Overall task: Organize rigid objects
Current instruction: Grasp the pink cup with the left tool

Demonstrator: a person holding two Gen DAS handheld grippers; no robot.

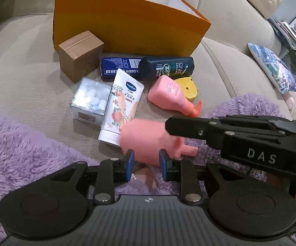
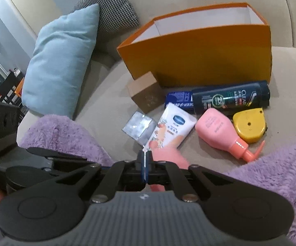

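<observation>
- Two grippers are in my views, both low over a beige sofa seat with purple fleece on either side.
- My left gripper has its blue pads a little apart. A blurred pink object sits between and just past them, and I cannot tell whether the pads press on it.
- My right gripper has its jaws fully together with nothing visible between the pads. In the left wrist view it comes in from the right, its tip at the pink object's upper edge.
- That pink object shows in the right wrist view as a smear just behind the shut fingers.
- On the seat ahead lies the rest of the pile: a white Vaseline tube lying lengthwise, a clear cube of white balls just left of it, and a brown cardboard box beyond that.
- Further back, a dark blue tin lies against a dark Clear shampoo bottle, which is on its side.
- A pink pump bottle lies tilted in front of the shampoo, partly covering a yellow tape measure.
- An open orange box stands behind everything, its white inside showing and no contents that I can see.
- A blue cushion leans at the left in the right wrist view.
</observation>
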